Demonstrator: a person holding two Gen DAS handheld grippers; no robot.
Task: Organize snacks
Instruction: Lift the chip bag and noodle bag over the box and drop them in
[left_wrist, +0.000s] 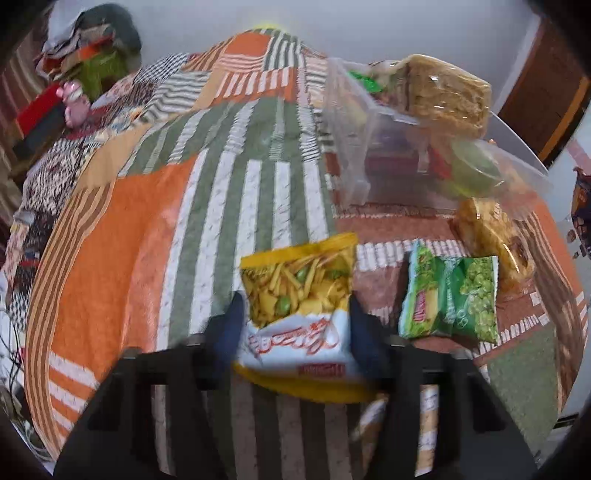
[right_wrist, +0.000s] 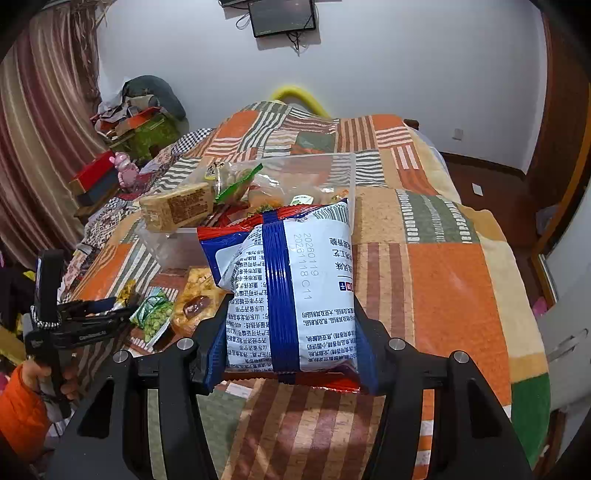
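Note:
My left gripper (left_wrist: 295, 314) is shut on a yellow and white bag of mixed snack sticks (left_wrist: 295, 295) and holds it just above the patchwork bedspread. My right gripper (right_wrist: 290, 314) is shut on a blue, white and red snack bag (right_wrist: 288, 280), its printed back facing me, held above the bed in front of the clear plastic bin (right_wrist: 332, 166). That bin (left_wrist: 354, 122) holds several snack packs, with a tan block-shaped pack (left_wrist: 447, 96) on top. A green pea bag (left_wrist: 450, 299) and a yellowish puffed-snack bag (left_wrist: 491, 236) lie on the bed. The left gripper (right_wrist: 107, 310) also shows in the right wrist view.
The patchwork bedspread (left_wrist: 110, 258) covers the bed. A cluttered side table with boxes and a pink toy (right_wrist: 125, 170) stands at the left by a curtain. A monitor (right_wrist: 282, 16) hangs on the far wall. A long tan pack (left_wrist: 428, 428) lies under my left gripper.

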